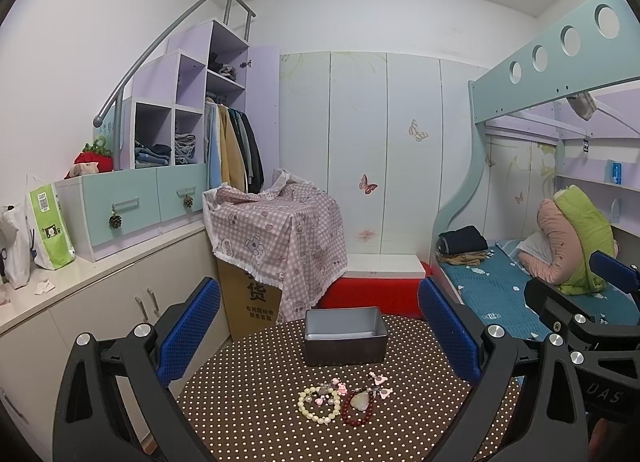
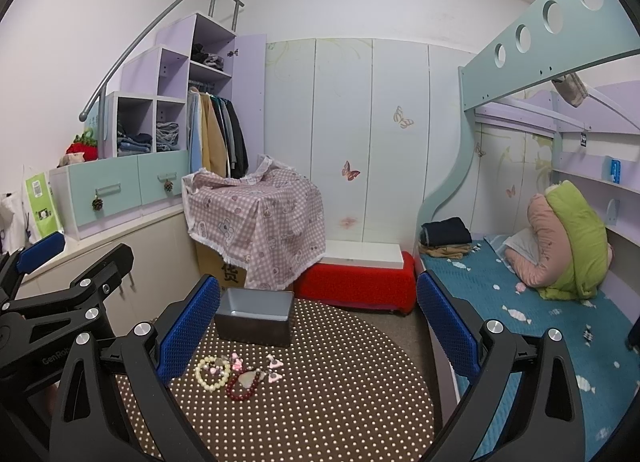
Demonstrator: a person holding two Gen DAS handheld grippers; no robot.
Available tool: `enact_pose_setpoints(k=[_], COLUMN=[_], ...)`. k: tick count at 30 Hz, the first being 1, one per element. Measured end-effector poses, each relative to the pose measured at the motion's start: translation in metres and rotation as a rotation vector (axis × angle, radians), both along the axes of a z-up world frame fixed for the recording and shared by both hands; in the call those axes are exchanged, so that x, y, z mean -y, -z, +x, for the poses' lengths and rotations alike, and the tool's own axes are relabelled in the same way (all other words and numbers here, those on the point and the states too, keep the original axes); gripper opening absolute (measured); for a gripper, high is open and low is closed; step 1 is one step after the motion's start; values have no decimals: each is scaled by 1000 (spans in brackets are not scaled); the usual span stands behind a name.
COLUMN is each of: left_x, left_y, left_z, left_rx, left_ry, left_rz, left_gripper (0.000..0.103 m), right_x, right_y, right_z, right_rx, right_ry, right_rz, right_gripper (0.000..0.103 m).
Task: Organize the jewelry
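- We hold our left gripper (image 1: 318, 332) and our right gripper (image 2: 318, 328) above the polka-dot table (image 1: 248, 422); both stand with jaws spread wide and nothing between the blue pads, so no piece is lifted yet.
- The jewelry sits in one tight cluster near the table's middle: a pale bead bracelet (image 1: 318, 406), a dark red bead bracelet (image 1: 358, 410) with a pale stone pendant (image 1: 361, 400) lying over it, and small pink charms (image 1: 378, 384) just beside them.
- The grey box (image 1: 345, 336) stands open and looks empty behind the cluster, so we judge that to be where the pieces belong.
- Because the pieces touch and overlap, we risk closing on two at once; a cord or charm may snag and drag a neighbour off the table edge.
- The beads are round and smooth, so a shallow pinch could let a bracelet roll out of the pads and drop on the way to the box.
- The charms lie flat and small; we may press them into the cloth and miss them, or flick them aside.
- The box looks light, so a bump from either gripper could push it toward the far rim.
- Both grippers hover close together; if we reach for the same cluster at once, they may collide.
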State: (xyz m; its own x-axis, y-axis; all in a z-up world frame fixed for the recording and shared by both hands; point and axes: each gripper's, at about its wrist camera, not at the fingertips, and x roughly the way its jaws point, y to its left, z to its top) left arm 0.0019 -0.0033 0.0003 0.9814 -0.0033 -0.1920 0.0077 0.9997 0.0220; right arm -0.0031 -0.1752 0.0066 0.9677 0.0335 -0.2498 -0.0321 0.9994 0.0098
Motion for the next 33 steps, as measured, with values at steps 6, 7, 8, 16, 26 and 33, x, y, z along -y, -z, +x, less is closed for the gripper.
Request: enact_pose_setpoints(k=[6, 7, 8, 16, 26, 33], left_x=[0, 0, 0, 0, 2, 3], left_y=[0, 0, 0, 1, 2, 8], left_z=[0, 0, 0, 1, 2, 12], left_rx=[0, 1, 3, -1, -5, -23], left_ry=[0, 0, 0, 2, 1, 2], left_rz=[1, 1, 2, 0, 2, 13], left_gripper=[96, 96, 96, 96, 96, 96], right_x=[-1, -1, -1, -2, -2, 4], right_y=[-1, -1, -1, 4, 4, 10], right_z=[0, 0, 0, 6, 8, 16], right_rx=[-1, -1, 0, -3, -6, -18], right_ry=[1, 2, 2, 1, 2, 3], right_rz=[1, 1, 1, 4, 5, 7], right_gripper=[95, 95, 95, 95, 95, 95])
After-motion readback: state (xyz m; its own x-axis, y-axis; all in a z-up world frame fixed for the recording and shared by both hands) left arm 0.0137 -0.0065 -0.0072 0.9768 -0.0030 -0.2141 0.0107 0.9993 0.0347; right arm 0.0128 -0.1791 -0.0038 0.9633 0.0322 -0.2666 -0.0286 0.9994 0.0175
